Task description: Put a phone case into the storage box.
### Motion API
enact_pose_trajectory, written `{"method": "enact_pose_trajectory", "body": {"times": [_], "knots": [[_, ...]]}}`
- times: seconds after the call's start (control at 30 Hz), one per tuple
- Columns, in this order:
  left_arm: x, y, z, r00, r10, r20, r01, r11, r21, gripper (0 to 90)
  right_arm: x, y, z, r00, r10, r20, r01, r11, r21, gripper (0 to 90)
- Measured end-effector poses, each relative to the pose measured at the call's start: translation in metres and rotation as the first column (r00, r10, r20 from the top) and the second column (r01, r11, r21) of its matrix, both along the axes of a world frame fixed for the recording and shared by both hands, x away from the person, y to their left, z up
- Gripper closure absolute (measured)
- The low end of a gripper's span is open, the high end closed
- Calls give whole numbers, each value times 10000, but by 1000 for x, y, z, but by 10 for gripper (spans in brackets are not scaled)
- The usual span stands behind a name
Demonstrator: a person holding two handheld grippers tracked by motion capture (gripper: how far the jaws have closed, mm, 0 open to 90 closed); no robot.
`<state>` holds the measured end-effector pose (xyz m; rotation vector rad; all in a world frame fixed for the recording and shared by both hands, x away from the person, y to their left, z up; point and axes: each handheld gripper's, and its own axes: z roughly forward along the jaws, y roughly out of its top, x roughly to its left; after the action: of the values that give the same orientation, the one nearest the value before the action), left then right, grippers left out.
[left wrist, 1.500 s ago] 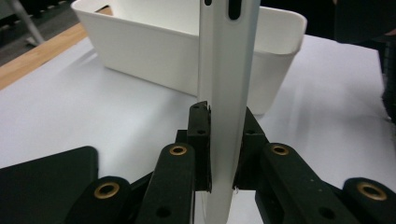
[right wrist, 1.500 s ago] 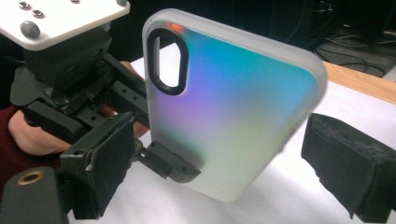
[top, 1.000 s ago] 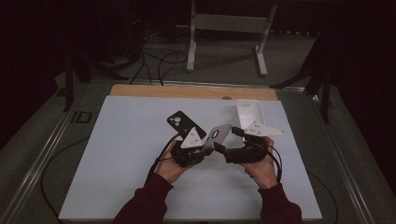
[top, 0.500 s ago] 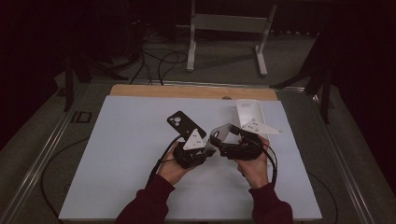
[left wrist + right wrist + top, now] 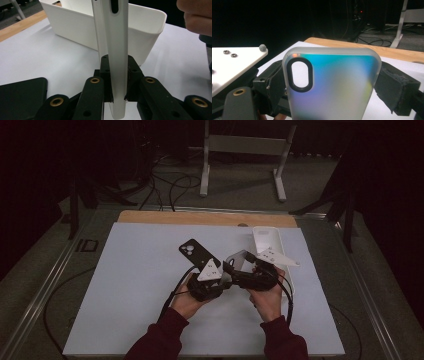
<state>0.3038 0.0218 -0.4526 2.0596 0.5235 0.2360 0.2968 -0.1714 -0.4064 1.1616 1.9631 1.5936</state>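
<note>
**Clear phone case held between two claws above white desk**

At the middle of the white desk (image 5: 130, 285), a person's two hands bring a pair of claws together over a translucent phone case (image 5: 239, 260), seen here from the high view. The left claw (image 5: 117, 82) is clenched on the case: in the left gripper view the case stands edge-on and upright between the two black jaws, its lower edge sunk between the pads, which press on both of its faces. The rest of the case rises above the jaws, towards a white tray (image 5: 140, 37) that stands on the desk just behind it.

The right claw (image 5: 332, 82) straddles the same case across its width. In the right gripper view the frosted back of the case (image 5: 332, 85), with its black-ringed oval camera opening at upper left, sits between the two padded jaws; its jaws have just been closing, with the case between them. The right-hand pad (image 5: 395, 92) lies against the case's edge, but whether both pads now press on it cannot be told.

A black phone case (image 5: 192, 251) lies flat on the desk just beyond the left claw, apart from the held case. The white tray (image 5: 267, 240) stands beside the right hand (image 5: 265, 295).
</note>
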Motion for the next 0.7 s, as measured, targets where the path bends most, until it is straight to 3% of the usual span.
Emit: {"method": "enact_pose_trajectory", "body": {"times": [0.13, 0.23, 0.27, 0.3, 0.43, 0.5, 0.57, 0.63, 0.67, 0.7], "knots": [[1, 1, 0, 10000, 64, 67, -65, 10000, 44, 789, 0, 1, 1, 10000, -35, -6, 35, 10000, -59, 165], [1, 2, 1, 10000, 47, 63, -47, 10000, 9, 682, 0, 2, 1, 10000, -85, 50, 86, 9998, -205, 166], [1, 2, 1, 9999, 125, 48, -125, 9999, -8, 593, 0, 2, 1, 9999, -101, 66, 103, 9997, -230, 166], [1, 2, 1, 9998, 202, 6, -202, 9998, 15, 593, 0, 2, 1, 9999, -120, 90, 122, 9996, -254, 166], [3, 6, 3, 9981, 609, 98, -611, 9980, 142, 420, 1, 2, 2, 9999, -121, 83, 123, 9993, -349, 167], [3, 7, 3, 9978, 653, 109, -654, 9978, 103, 375, 2, 2, 2, 9999, -135, 102, 139, 9991, -403, 167], [3, 9, 4, 9960, 866, 204, -867, 9962, 71, 306, 3, 2, 2, 9997, -161, 158, 168, 9989, -447, 167], [3, 12, 6, 9895, 1386, 408, -1390, 9903, 77, 171, 3, 2, 3, 9996, -201, 185, 210, 9987, -472, 167], [3, 12, 6, 9895, 1386, 408, -1390, 9903, 77, 126, 4, 1, 3, 9996, -216, 190, 225, 9986, -480, 167], [2, 13, 7, 9874, 1512, 476, -1519, 9883, 108, 126, 4, 1, 3, 9996, -216, 190, 225, 9986, -480, 167]]}}
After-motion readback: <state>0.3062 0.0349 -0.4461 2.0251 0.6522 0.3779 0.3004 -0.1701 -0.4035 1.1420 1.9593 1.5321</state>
